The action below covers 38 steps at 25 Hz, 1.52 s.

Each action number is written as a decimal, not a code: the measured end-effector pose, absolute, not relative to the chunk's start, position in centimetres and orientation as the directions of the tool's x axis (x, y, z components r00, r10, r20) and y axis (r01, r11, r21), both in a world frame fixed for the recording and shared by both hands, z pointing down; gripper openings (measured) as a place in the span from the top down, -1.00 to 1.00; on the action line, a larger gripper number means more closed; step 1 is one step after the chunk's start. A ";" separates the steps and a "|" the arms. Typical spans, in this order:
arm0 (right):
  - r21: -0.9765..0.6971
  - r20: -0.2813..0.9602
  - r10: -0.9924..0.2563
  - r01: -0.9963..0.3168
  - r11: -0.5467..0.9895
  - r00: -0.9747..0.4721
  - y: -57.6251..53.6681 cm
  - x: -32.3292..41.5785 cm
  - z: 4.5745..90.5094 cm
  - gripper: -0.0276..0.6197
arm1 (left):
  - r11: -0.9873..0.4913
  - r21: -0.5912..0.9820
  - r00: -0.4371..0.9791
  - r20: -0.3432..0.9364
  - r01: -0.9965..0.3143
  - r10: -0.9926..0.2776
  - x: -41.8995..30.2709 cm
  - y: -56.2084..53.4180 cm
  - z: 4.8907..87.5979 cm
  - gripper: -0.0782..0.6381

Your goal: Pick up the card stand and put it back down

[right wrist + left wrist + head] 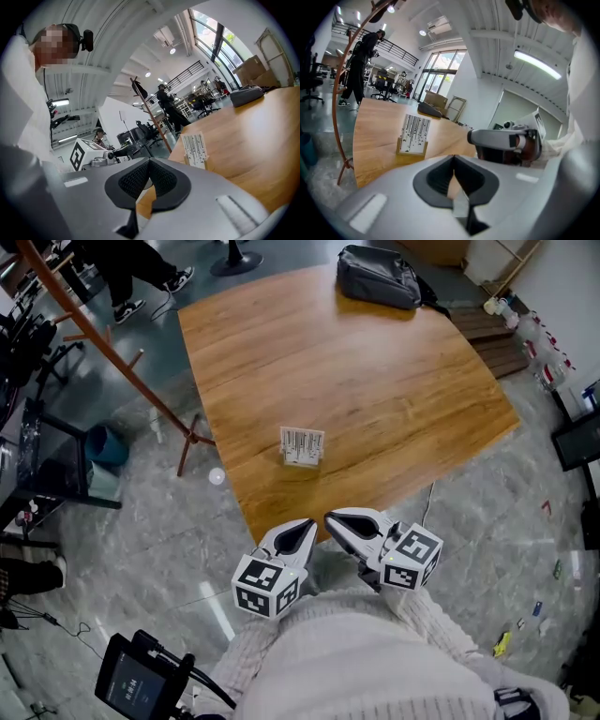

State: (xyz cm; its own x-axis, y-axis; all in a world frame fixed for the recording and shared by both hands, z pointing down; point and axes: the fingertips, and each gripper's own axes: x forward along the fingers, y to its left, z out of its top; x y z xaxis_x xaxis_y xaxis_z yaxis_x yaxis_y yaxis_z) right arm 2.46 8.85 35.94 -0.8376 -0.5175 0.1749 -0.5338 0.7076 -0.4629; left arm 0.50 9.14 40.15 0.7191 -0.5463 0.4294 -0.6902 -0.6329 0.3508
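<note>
The print on the card is too small to read. The card stand (302, 447), a white barred card upright in a wooden base, sits near the surface's (375, 371) near edge. The left hand-held gripper (307, 524) and right hand-held gripper (332, 518) are both closed and empty.

Wooden table (375, 381) on grey marbled floor (159, 512); dark bag (380, 277) at its far edge. Red-brown coat rack (159, 401) to the left. Tall windows (440, 70), strip light (536, 64) on white ceiling (487, 18).

left claw (302, 529) and right claw (343, 521) held side by side close to the body, tips angled toward each other, both with jaws closed together on nothing, white knitted sleeves (433, 626) behind them
</note>
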 end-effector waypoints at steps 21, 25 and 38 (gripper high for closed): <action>-0.515 0.219 -0.428 -0.477 0.712 -0.877 2.0 2.0 38.1 0.91 | -0.549 0.399 0.678 0.460 -0.734 -0.573 -0.4 2.0 41.4 0.76; -0.513 0.248 -0.420 -0.486 0.707 -0.873 1.7 1.6 38.6 0.89 | -0.560 0.412 0.695 0.451 -0.718 -0.559 -0.4 1.1 41.7 0.76; -0.420 0.413 -0.382 -0.545 0.726 -0.827 -0.9 3.0 43.0 0.69 | -0.495 0.457 0.673 0.469 -0.739 -0.572 -1.6 -0.7 44.6 0.76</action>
